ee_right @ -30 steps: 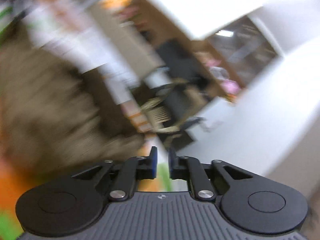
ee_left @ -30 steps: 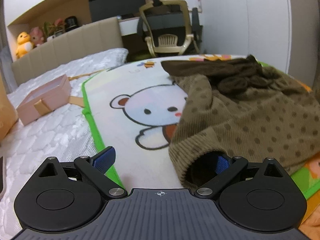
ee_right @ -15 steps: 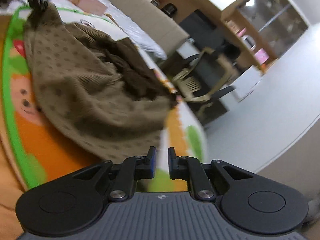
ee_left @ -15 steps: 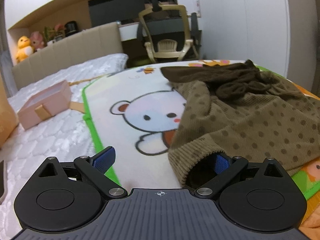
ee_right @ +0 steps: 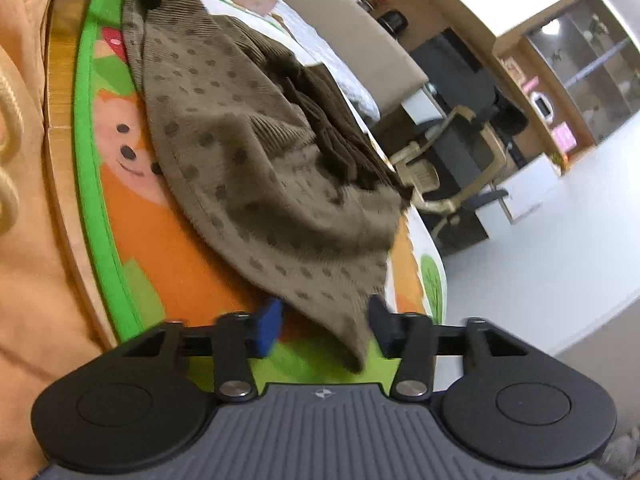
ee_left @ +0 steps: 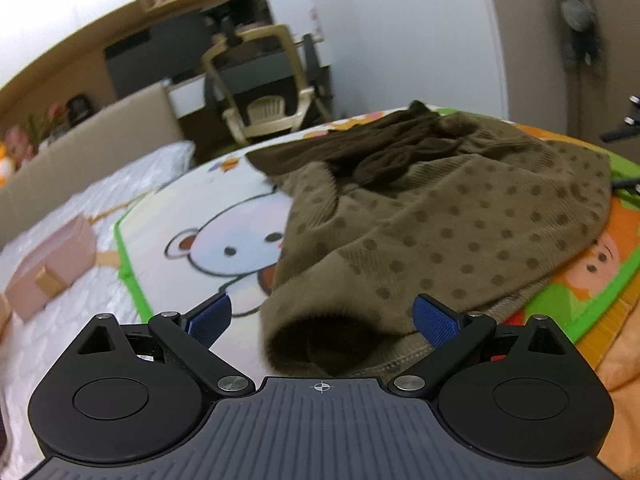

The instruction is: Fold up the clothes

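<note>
Cartoon mat (ee_left: 188,216); perhaps bedroom

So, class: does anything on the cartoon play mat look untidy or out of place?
Yes: the olive polka-dot knitted garment lies rumpled, with a dark brown cloth bunched on top. Both open grippers straddle its corners.

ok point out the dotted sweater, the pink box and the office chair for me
dotted sweater (ee_left: 460,232), left wrist view, on the spotted knit of its body
pink box (ee_left: 48,268), left wrist view, on its front side wall
office chair (ee_left: 266,110), left wrist view, on the beige seat
</note>
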A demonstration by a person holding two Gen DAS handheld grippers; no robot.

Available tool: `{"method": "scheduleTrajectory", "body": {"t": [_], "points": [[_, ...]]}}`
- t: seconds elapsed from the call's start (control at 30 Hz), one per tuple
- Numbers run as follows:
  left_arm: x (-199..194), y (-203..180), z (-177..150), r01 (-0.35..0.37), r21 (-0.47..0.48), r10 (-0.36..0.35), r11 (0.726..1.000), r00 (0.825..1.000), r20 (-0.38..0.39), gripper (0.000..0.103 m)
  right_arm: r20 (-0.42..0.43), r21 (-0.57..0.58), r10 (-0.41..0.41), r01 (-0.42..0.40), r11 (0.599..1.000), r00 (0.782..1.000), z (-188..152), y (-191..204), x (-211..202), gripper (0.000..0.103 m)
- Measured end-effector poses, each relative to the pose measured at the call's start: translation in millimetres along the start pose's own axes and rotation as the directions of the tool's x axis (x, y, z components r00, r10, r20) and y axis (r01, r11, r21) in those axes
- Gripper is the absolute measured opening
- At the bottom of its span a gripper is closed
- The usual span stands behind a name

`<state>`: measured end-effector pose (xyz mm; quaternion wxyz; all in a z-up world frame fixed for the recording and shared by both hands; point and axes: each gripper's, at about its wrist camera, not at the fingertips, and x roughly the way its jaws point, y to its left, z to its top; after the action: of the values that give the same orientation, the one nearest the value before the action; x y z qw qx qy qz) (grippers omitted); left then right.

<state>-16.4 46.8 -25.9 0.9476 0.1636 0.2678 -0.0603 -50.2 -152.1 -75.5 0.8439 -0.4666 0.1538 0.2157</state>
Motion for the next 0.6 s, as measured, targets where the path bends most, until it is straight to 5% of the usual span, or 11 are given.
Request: {"method": "scheduleTrajectory", "body": {"t": [0.07,0.17,0.23,0.3,0.33,0.47,0.6], "points": [[0,-3,-1,-0.016,0.033,0.016,0.999,1.000,0.013,0.098,0.003,0.015,-0.020,0.020,1.000,1.000,0,-5,-2,0.007],[3,-5,0,-0.056,0.063,0.055,0.996,0.998,0.030,0.058,0.008,0.067,-0.058,0.057,0.996,0.998,0,-20,-5,0.003],[3,-4,2,-0.064,0.063,0.061,0.996,0.997,0.047,0.052,0.009,0.102,-0.083,0.082,0.991,0.996,1,-30,-7,0.003],[3,-3,6,-0.058,0.063,0.054,0.996,0.997,0.058,0.021,-0.002,0.136,-0.118,0.117,0.984,0.993,-3,-42,-12,0.003],[1,-4,7,-0.038,0.063,0.034,0.997,0.998,0.056,0.015,-0.010,0.155,-0.130,0.130,0.979,0.991,-7,-48,-15,0.003],[-11,-10,11,0.148,0.059,-0.149,0.987,0.989,0.011,0.014,-0.049,0.208,-0.123,0.130,0.969,0.991,-24,-61,-23,0.003],[-11,-20,3,0.256,0.075,-0.251,0.964,0.966,-0.067,0.033,-0.113,0.192,-0.038,0.060,0.980,0.993,-44,-51,-15,0.003]]}}
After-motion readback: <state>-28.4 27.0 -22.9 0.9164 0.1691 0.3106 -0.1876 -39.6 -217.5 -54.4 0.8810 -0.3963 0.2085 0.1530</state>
